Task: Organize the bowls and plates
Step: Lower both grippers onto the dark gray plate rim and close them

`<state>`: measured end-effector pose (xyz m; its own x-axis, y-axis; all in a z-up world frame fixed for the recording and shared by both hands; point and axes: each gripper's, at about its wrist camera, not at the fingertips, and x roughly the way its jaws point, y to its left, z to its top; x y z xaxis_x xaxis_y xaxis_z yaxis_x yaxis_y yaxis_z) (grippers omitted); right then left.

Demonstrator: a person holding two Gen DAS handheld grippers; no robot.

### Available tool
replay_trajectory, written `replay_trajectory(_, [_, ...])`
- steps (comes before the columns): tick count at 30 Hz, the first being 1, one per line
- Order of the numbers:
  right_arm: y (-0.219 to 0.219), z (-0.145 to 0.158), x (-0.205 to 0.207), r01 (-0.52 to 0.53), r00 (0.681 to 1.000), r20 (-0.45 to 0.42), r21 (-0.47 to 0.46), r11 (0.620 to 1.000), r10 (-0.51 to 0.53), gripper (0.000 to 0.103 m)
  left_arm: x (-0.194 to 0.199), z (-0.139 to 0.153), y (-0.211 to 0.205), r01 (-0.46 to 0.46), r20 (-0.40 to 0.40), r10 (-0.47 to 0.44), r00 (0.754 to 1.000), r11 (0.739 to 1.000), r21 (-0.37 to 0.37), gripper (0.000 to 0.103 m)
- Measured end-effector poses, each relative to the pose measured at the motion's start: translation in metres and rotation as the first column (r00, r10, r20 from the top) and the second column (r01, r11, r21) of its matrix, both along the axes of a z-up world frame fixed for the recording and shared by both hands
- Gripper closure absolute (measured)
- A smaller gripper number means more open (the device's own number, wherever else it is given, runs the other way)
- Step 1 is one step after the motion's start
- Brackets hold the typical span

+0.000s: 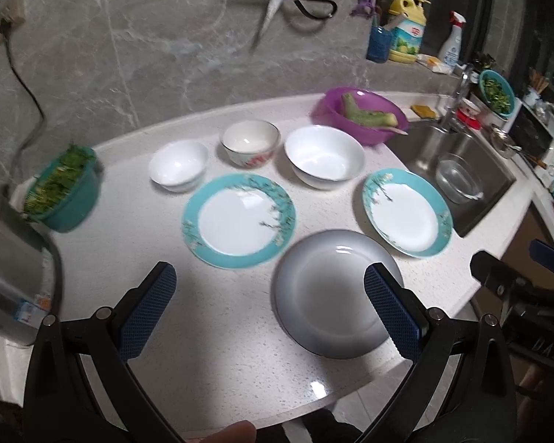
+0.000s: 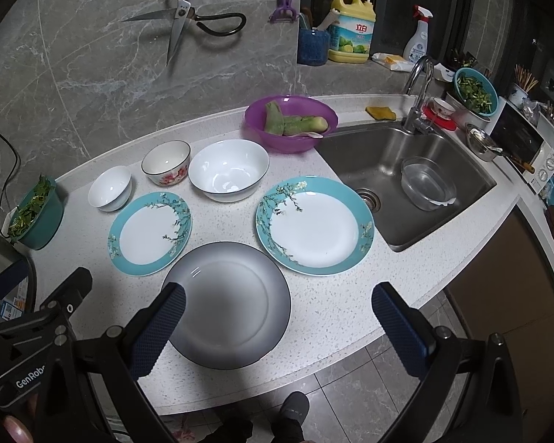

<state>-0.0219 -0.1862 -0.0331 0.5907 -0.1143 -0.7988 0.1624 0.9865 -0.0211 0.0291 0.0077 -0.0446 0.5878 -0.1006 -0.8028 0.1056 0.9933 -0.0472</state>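
On the white counter lie a grey plate at the front, a teal-rimmed plate to its left and a larger teal-rimmed plate to its right. Behind stand a small white bowl, a flowered bowl and a large white bowl. My left gripper is open and empty above the counter's front. My right gripper is open and empty over the grey plate's near side.
A purple basin with green vegetable pieces stands behind the bowls. A steel sink with a glass bowl is on the right. A green tub of greens and a metal pot sit at the left.
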Motion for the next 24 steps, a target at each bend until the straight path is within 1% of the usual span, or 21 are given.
replay_trajectory(1, [-0.003, -0.001, 0.000, 0.002, 1.000, -0.003, 0.021, 1.000, -0.002, 0.000, 0.002, -0.008, 0.002, 0.008, -0.020, -0.008, 1.000, 1.000, -0.009, 0.000])
replay_trajectory(2, [-0.007, -0.003, -0.001, 0.003, 1.000, -0.007, 0.043, 0.999, -0.003, 0.000, 0.006, -0.021, 0.006, 0.013, -0.066, -0.014, 0.998, 1.000, -0.020, 0.000])
replay_trajectory(4, [-0.018, -0.010, 0.001, -0.001, 1.000, -0.029, 0.120, 0.993, 0.005, 0.000, 0.011, -0.043, 0.014, 0.016, -0.136, -0.022, 0.990, 0.999, -0.051, 0.000])
replay_trajectory(7, [-0.041, -0.031, 0.001, 0.027, 0.997, -0.078, 0.232, 0.972, -0.009, 0.000, 0.012, -0.077, 0.025, 0.023, -0.195, -0.042, 0.980, 0.995, -0.097, 0.001])
replay_trajectory(9, [-0.056, -0.047, 0.000, 0.034, 0.996, -0.090, 0.326, 0.945, -0.005, 0.000, 0.014, -0.098, 0.031, 0.029, -0.227, -0.066, 0.972, 0.986, -0.166, 0.001])
replay_trajectory(10, [-0.064, -0.057, -0.001, 0.039, 0.996, -0.095, 0.374, 0.927, -0.003, 0.000, 0.016, -0.108, 0.033, 0.033, -0.239, -0.085, 0.967, 0.977, -0.212, 0.001])
replay_trajectory(11, [-0.071, -0.066, 0.000, 0.043, 0.995, -0.099, 0.414, 0.909, -0.002, 0.000, 0.017, -0.119, 0.034, 0.037, -0.246, -0.104, 0.964, 0.964, -0.262, 0.001])
replay_trajectory(12, [-0.078, -0.077, 0.002, 0.029, 0.995, -0.094, 0.474, 0.880, 0.018, 0.000, 0.019, -0.130, 0.034, 0.040, -0.253, -0.119, 0.960, 0.954, -0.296, 0.001])
replay_trajectory(13, [-0.085, -0.087, 0.003, 0.016, 0.995, -0.094, 0.520, 0.854, 0.038, 0.001, 0.020, -0.139, 0.032, 0.051, -0.250, -0.134, 0.959, 0.948, -0.314, 0.001])
replay_trajectory(14, [-0.090, -0.096, 0.006, 0.007, 0.994, -0.094, 0.555, 0.832, 0.054, 0.001, 0.021, -0.145, 0.030, 0.073, -0.230, -0.154, 0.961, 0.942, -0.327, 0.000])
replay_trajectory(16, [-0.098, -0.112, 0.016, -0.040, 0.992, -0.070, 0.606, 0.794, 0.104, 0.002, 0.022, -0.156, 0.022, 0.125, -0.170, -0.185, 0.968, 0.942, -0.312, 0.000])
replay_trajectory(17, [-0.101, -0.121, 0.021, -0.055, 0.989, -0.074, 0.619, 0.783, 0.128, 0.003, 0.025, -0.161, 0.018, 0.139, -0.168, -0.196, 0.966, 0.944, -0.300, 0.000])
replay_trajectory(18, [-0.103, -0.127, 0.026, -0.065, 0.986, -0.078, 0.631, 0.773, 0.147, 0.006, 0.030, -0.163, 0.013, 0.144, -0.196, -0.209, 0.958, 0.942, -0.302, 0.000])
replay_trajectory(19, [-0.105, -0.135, 0.034, -0.089, 0.980, -0.076, 0.656, 0.750, 0.183, 0.008, 0.037, -0.167, 0.010, 0.135, -0.241, -0.211, 0.947, 0.945, -0.298, 0.000])
replay_trajectory(20, [-0.107, -0.141, 0.040, -0.101, 0.976, -0.075, 0.674, 0.732, 0.204, 0.009, 0.045, -0.173, 0.006, 0.107, -0.301, -0.198, 0.933, 0.950, -0.293, 0.000])
replay_trajectory(21, [-0.110, -0.148, 0.044, -0.104, 0.972, -0.081, 0.688, 0.718, 0.219, 0.011, 0.054, -0.182, 0.006, 0.065, -0.362, -0.179, 0.915, 0.950, -0.305, 0.000])
replay_trajectory(22, [-0.112, -0.155, 0.049, -0.107, 0.968, -0.087, 0.707, 0.700, 0.236, 0.013, 0.060, -0.188, 0.008, 0.025, -0.392, -0.156, 0.907, 0.948, -0.318, 0.001])
replay_trajectory(23, [-0.115, -0.160, 0.052, -0.111, 0.965, -0.087, 0.721, 0.684, 0.249, 0.013, 0.065, -0.195, 0.012, -0.018, -0.410, -0.124, 0.904, 0.945, -0.327, 0.001])
replay_trajectory(24, [-0.117, -0.166, 0.055, -0.114, 0.961, -0.089, 0.733, 0.670, 0.261, 0.015, 0.066, -0.199, 0.015, -0.031, -0.412, -0.118, 0.904, 0.941, -0.337, 0.001])
